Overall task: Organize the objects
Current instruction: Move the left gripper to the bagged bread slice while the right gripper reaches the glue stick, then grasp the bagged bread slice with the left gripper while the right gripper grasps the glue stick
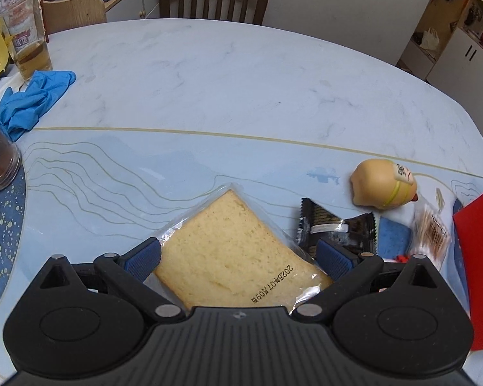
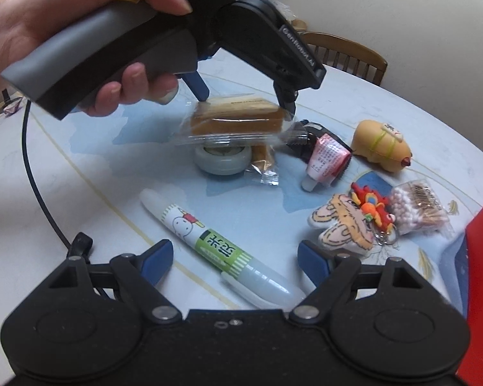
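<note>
The left claw pinches the wrapped bread — soft, light, slippery film — edge-on; the right claw gapes wide, pen at twelve o'clock.

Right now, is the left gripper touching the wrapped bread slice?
Touching. The right wrist view shows the left gripper with its fingertips against the ends of the wrapped bread slice.

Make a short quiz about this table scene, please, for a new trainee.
1. True or false: the left claw holds the wrapped bread above the table.
2. What lies between the fingers of the right claw? A) marker B) cotton swabs C) toy pig
3. What colour are the gloves beside the glass of drink?

Key: 1. True. 2. A, the marker, not gripped. 3. Blue.
</note>
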`<state>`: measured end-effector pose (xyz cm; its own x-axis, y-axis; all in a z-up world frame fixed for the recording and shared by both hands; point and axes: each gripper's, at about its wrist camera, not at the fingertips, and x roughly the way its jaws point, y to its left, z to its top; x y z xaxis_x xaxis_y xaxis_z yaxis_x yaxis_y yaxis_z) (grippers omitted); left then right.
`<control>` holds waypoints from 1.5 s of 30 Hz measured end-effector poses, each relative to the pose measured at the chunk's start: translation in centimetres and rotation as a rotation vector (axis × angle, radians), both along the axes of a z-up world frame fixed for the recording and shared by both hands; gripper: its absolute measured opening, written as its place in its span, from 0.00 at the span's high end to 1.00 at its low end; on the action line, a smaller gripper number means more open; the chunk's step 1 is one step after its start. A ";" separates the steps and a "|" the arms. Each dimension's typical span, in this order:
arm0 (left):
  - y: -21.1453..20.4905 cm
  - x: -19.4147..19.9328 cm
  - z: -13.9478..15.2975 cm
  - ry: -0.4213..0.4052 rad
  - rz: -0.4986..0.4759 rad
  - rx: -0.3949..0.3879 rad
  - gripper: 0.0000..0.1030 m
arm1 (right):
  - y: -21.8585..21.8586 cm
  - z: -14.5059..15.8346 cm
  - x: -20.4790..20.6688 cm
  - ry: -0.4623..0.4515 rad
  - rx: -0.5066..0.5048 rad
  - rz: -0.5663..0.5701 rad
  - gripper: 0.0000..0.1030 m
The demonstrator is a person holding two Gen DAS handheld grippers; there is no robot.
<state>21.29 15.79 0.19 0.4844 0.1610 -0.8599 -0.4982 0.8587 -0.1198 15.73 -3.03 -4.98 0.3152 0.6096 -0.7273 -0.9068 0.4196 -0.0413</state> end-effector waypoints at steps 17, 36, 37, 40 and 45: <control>1.3 -3.8 -0.4 -0.084 -0.161 -0.016 0.01 | -0.1 0.0 -1.1 0.058 0.011 0.053 0.26; 1.3 -6.6 1.4 -0.152 -0.206 -0.085 0.50 | -1.8 0.1 -2.8 0.011 0.027 -0.067 0.78; 1.7 -6.6 1.4 -0.159 -0.193 -0.102 0.49 | -2.0 0.1 -2.9 0.010 0.027 -0.068 0.78; 2.3 -6.4 1.5 -0.149 -0.166 -0.133 0.32 | -2.1 0.1 -3.0 0.007 0.028 -0.059 0.77; 2.5 -6.2 1.9 -0.150 -0.120 -0.110 0.21 | -2.3 0.0 -2.8 0.014 0.036 -0.051 0.77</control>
<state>15.14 18.27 2.10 0.6182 0.0039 -0.7860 -0.3626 0.8887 -0.2808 12.88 -5.32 -5.03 0.3364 0.6190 -0.7097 -0.8844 0.4665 -0.0123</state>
